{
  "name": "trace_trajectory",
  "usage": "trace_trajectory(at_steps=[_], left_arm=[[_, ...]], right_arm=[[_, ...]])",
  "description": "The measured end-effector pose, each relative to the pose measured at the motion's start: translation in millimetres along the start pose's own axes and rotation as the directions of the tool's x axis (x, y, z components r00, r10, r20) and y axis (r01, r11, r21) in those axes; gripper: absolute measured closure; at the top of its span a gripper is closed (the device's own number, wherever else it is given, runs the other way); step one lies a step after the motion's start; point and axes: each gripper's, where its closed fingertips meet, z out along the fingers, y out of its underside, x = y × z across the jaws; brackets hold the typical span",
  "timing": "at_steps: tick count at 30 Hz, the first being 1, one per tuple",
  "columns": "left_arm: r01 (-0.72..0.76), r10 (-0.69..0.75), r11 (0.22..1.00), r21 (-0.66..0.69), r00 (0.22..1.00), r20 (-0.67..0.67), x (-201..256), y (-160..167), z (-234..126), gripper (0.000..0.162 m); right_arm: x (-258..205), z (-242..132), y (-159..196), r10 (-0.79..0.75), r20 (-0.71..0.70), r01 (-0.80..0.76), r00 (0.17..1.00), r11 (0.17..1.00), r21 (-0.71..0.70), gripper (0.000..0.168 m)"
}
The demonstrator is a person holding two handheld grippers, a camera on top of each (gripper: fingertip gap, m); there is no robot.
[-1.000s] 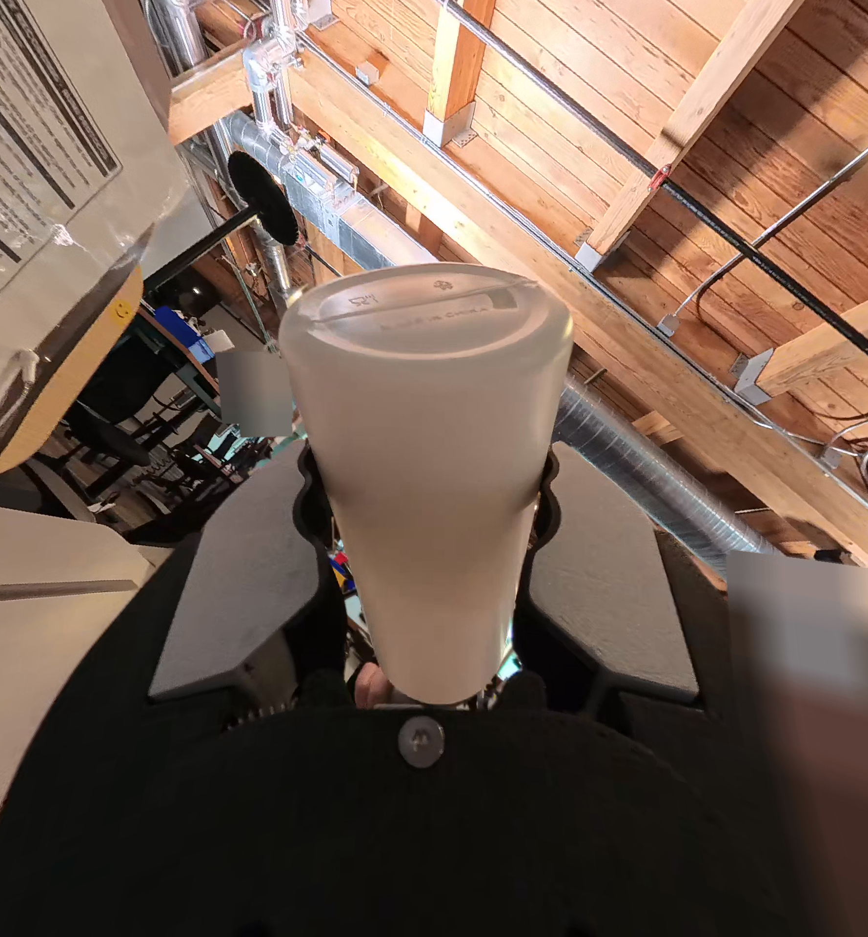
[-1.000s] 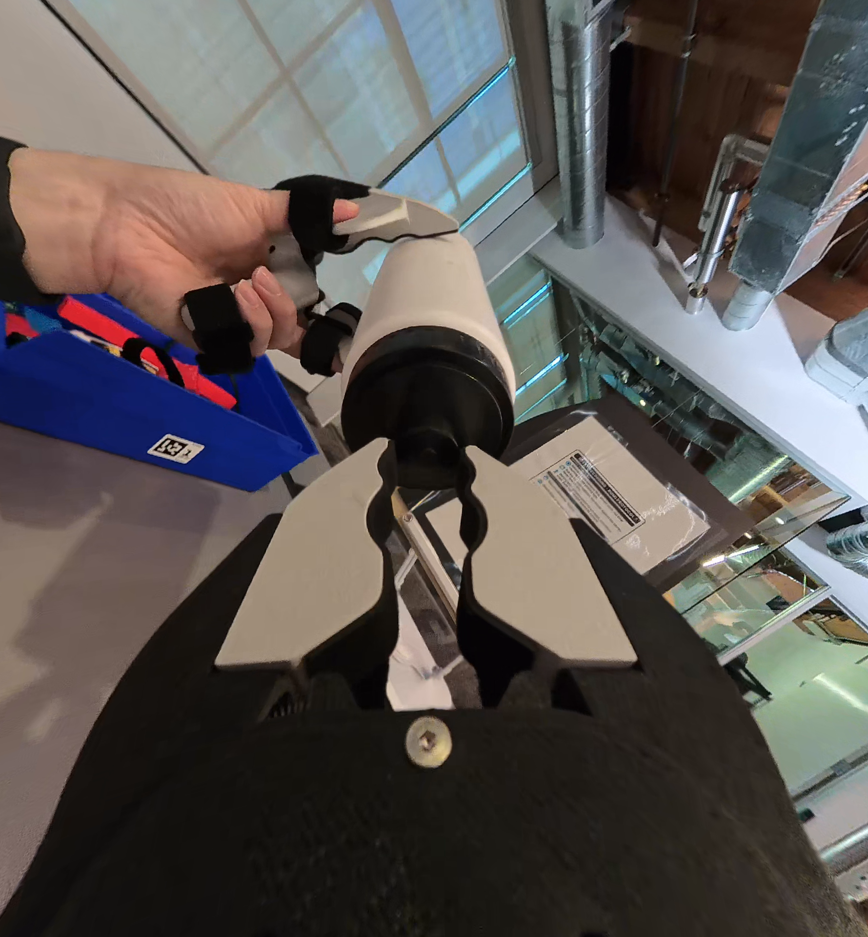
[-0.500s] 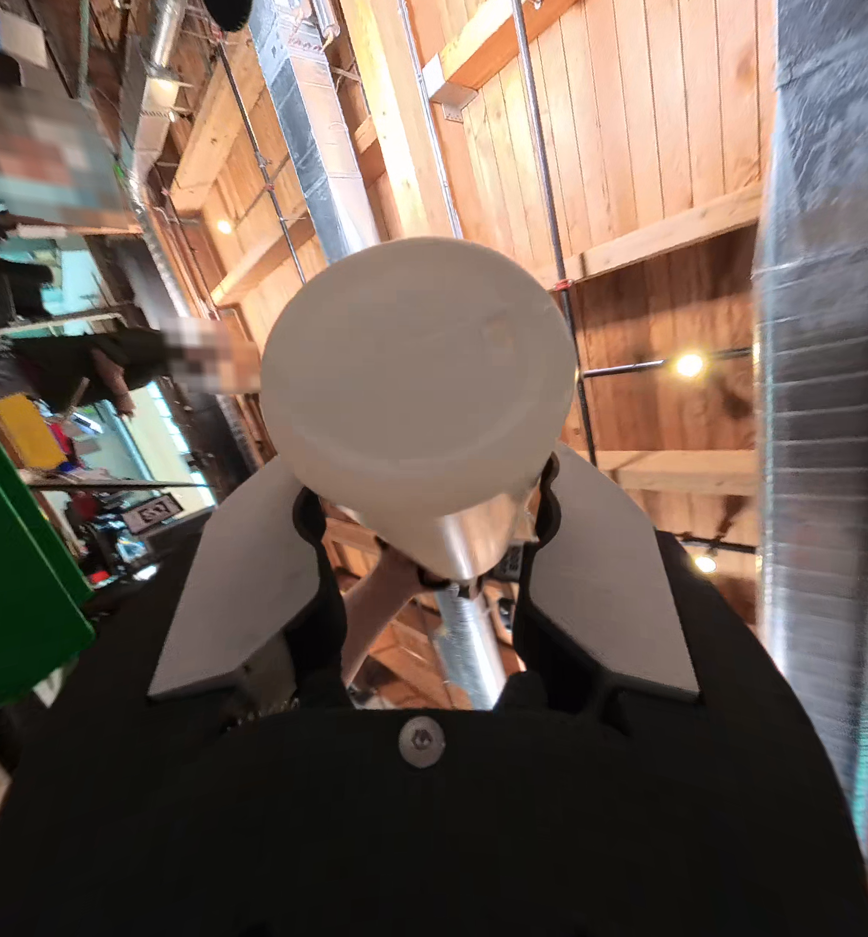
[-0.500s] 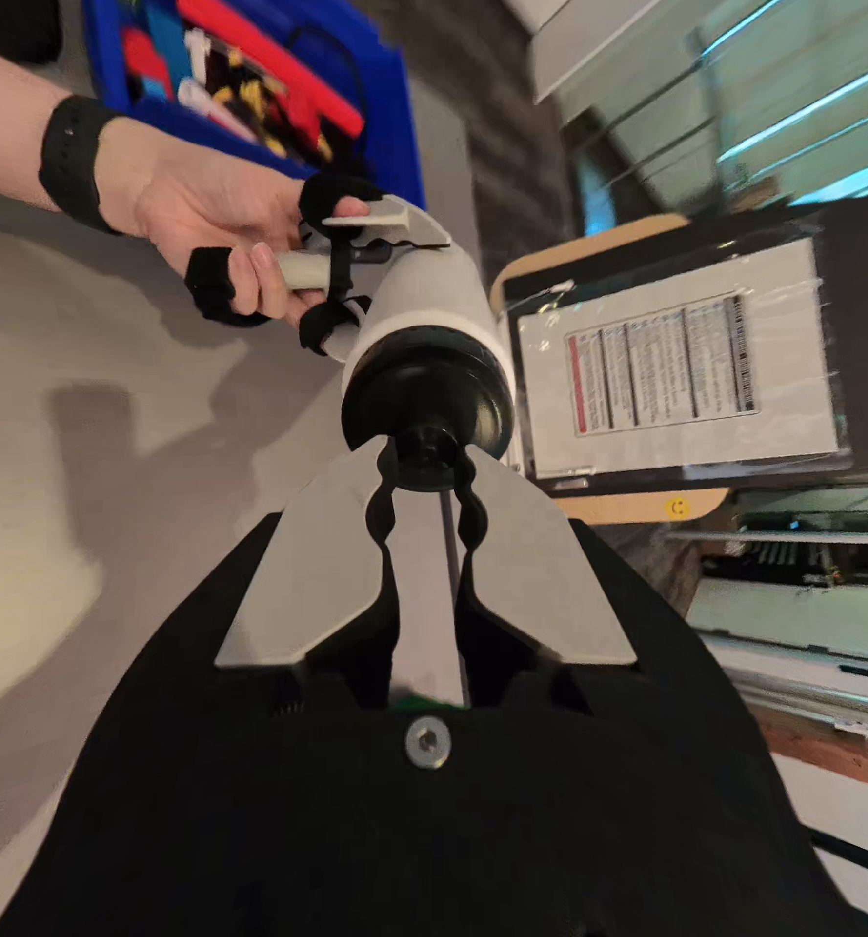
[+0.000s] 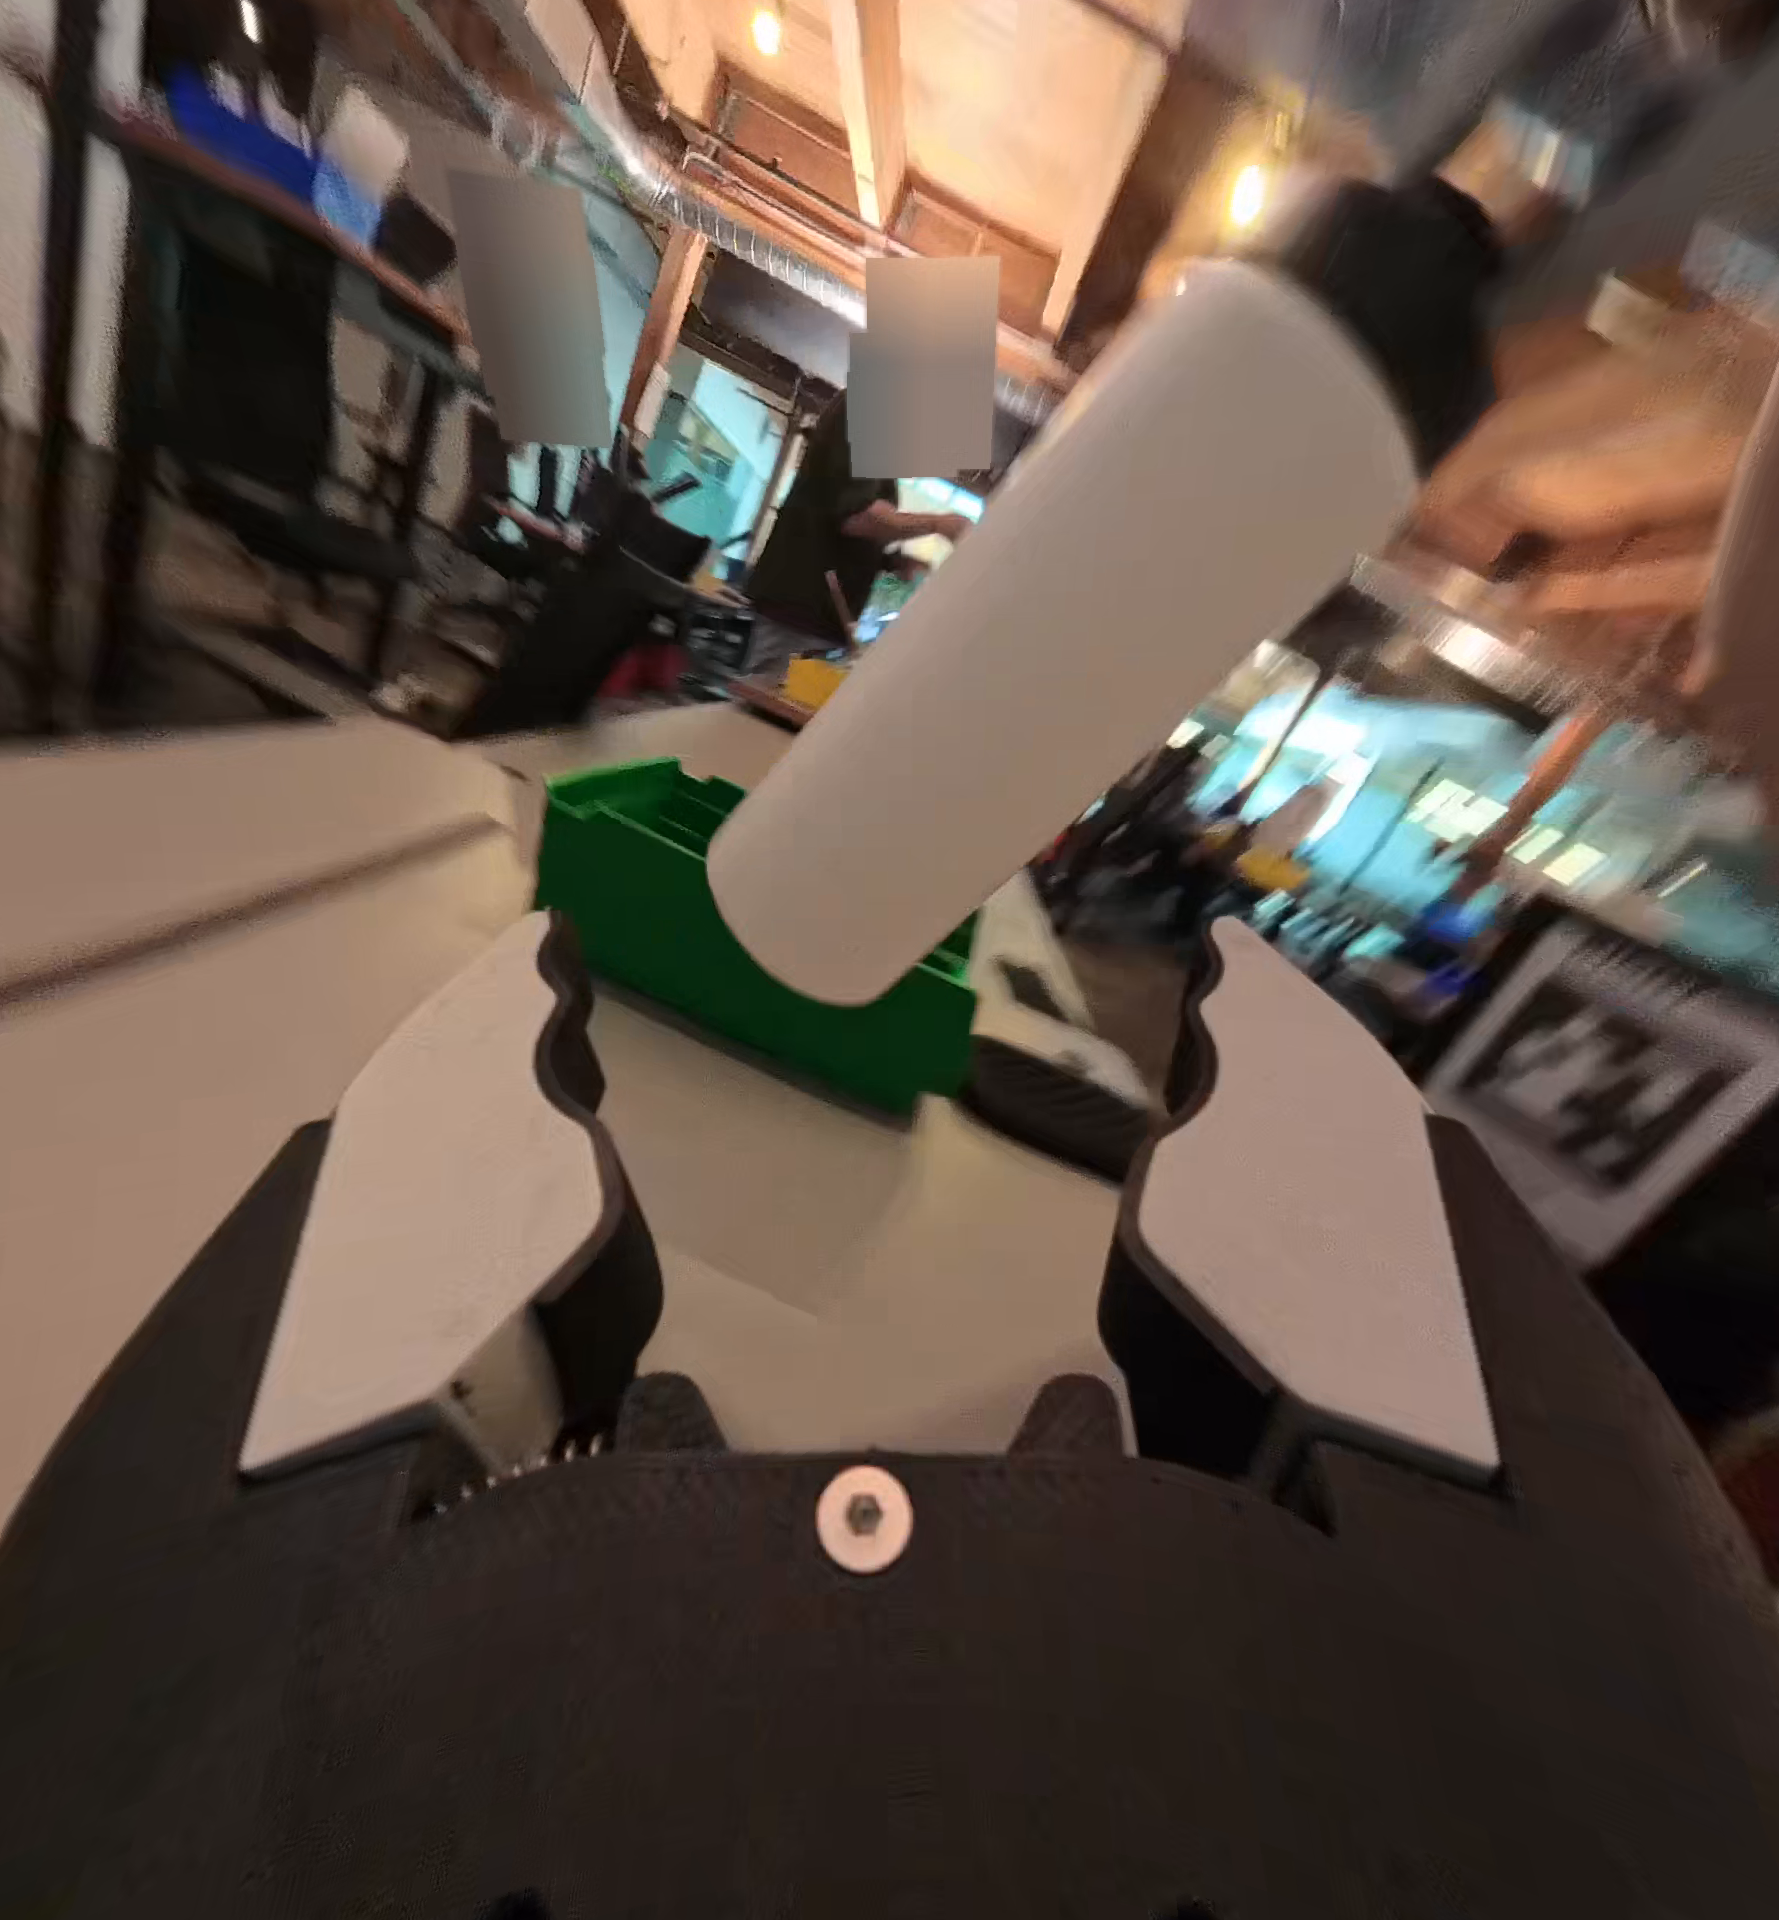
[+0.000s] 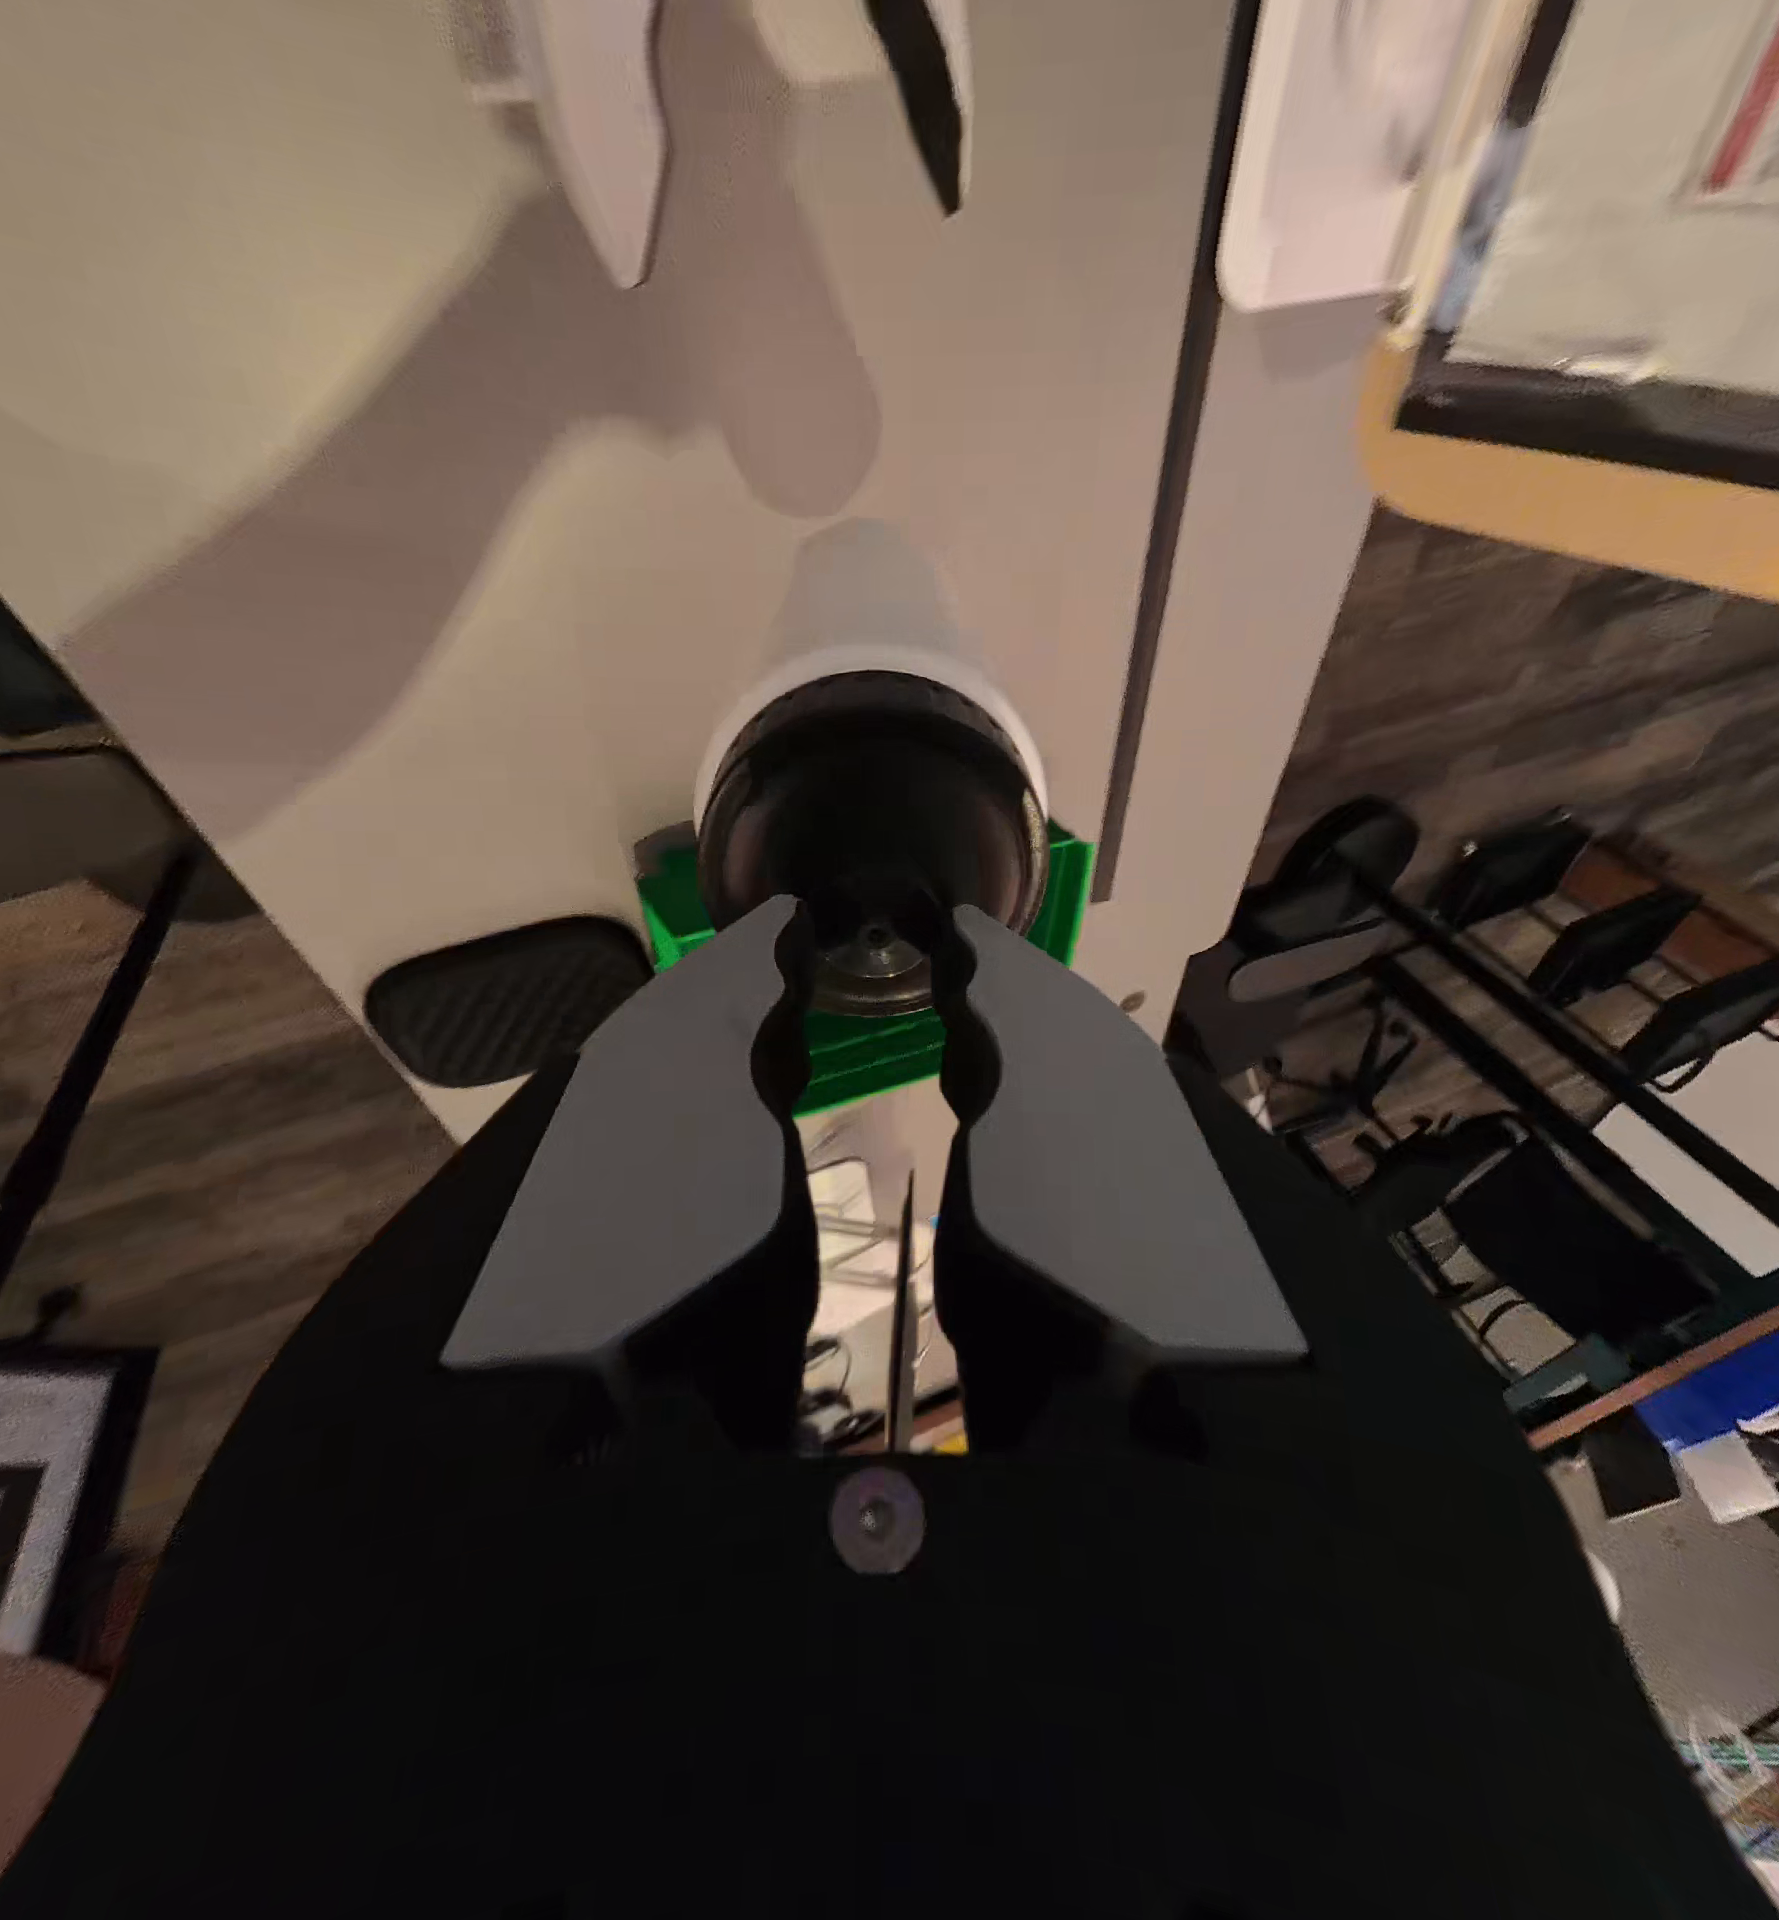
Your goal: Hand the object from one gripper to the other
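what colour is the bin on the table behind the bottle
Bright green; the bin shows best in the left wrist view, behind the white bottle.

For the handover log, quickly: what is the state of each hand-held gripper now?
Left hand-held gripper: open, holding nothing.
Right hand-held gripper: closed on the black cap of the white bottle.

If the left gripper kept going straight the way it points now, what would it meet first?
Probably the white bottle: its rounded bottom end hangs just ahead of the open left gripper, slightly above the line between the fingertips. If it passed under that, the green bin on the table comes next. Depth is unclear.
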Motion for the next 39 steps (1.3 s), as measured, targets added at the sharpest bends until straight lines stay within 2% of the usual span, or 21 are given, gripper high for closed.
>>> trace_trajectory(at_steps=[2, 5, 8, 12, 13, 15, 18, 22, 25, 28, 31, 33, 35, 37, 39], left_arm=[[-0.252, 0.252, 0.968, -0.009, 0.967, 0.031, 34, -8, 9, 0.051], [-0.476, 0.478, 0.878, -0.039, 0.876, 0.058, 74, -8, 22, 0.046], [-0.587, 0.590, 0.807, -0.064, 0.799, 0.112, 89, -10, 27, 0.042], [-0.666, 0.675, 0.737, -0.118, 0.716, 0.177, 85, -13, 22, 0.051], [-0.664, 0.677, 0.735, -0.136, 0.713, 0.181, 83, -13, 22, 0.052], [-0.648, 0.658, 0.753, -0.114, 0.737, 0.153, 89, -14, 20, 0.062], [-0.628, 0.643, 0.766, -0.139, 0.750, 0.157, 85, -14, 20, 0.063], [-0.612, 0.618, 0.785, -0.096, 0.763, 0.190, 82, -24, 15, 0.064], [-0.556, 0.548, 0.831, -0.011, 0.816, 0.187, 86, -37, 9, 0.065], [-0.443, 0.425, 0.892, 0.091, 0.890, 0.165, 85, -53, -3, 0.065], [-0.316, 0.294, 0.935, 0.159, 0.944, 0.148, 76, -67, -16, 0.066], [-0.210, 0.188, 0.958, 0.193, 0.974, 0.126, 69, -75, -24, 0.065], [-0.102, 0.081, 0.972, 0.213, 0.991, 0.103, 62, -80, -31, 0.065], [-0.042, 0.016, 0.972, 0.233, 0.993, 0.114, 53, -83, -37, 0.066], [-0.005, -0.026, 0.974, 0.225, 0.991, 0.132, 45, -82, -39, 0.066]], right_arm=[[-9, 7, -1, -0.002, 0.042, 0.003, 0.999, 0.999, -0.032, 0.145], [-25, 13, -13, -0.029, 0.092, 0.032, 0.995, 0.999, -0.027, 0.145], [-41, 13, -33, -0.064, 0.143, 0.062, 0.988, 0.998, 0.017, 0.145], [-56, 8, -57, -0.107, 0.176, 0.098, 0.979, 0.993, 0.061, 0.145], [-59, 7, -62, -0.115, 0.181, 0.104, 0.977, 0.992, 0.068, 0.145], [-61, 5, -69, -0.127, 0.178, 0.116, 0.976, 0.991, 0.071, 0.145], [-60, 4, -73, -0.139, 0.160, 0.130, 0.977, 0.989, 0.065, 0.145], [-54, -3, -84, -0.154, 0.104, 0.142, 0.983, 0.983, 0.113, 0.144], [-45, -15, -96, -0.166, 0.007, 0.162, 0.986, 0.966, 0.204, 0.144], [-31, -32, -104, -0.138, -0.138, 0.177, 0.981, 0.925, 0.336, 0.133], [-19, -53, -105, -0.020, -0.271, 0.172, 0.962, 0.817, 0.551, 0.123], [-21, -65, -101, 0.092, -0.323, 0.183, 0.942, 0.667, 0.722, 0.110], [-29, -66, -89, 0.226, -0.362, 0.220, 0.904, 0.478, 0.850, 0.108], [-37, -49, -75, 0.397, -0.361, 0.238, 0.844, 0.326, 0.915, 0.095], [-53, -10, -73, 0.514, -0.239, 0.154, 0.824, 0.201, 0.967, 0.090]])
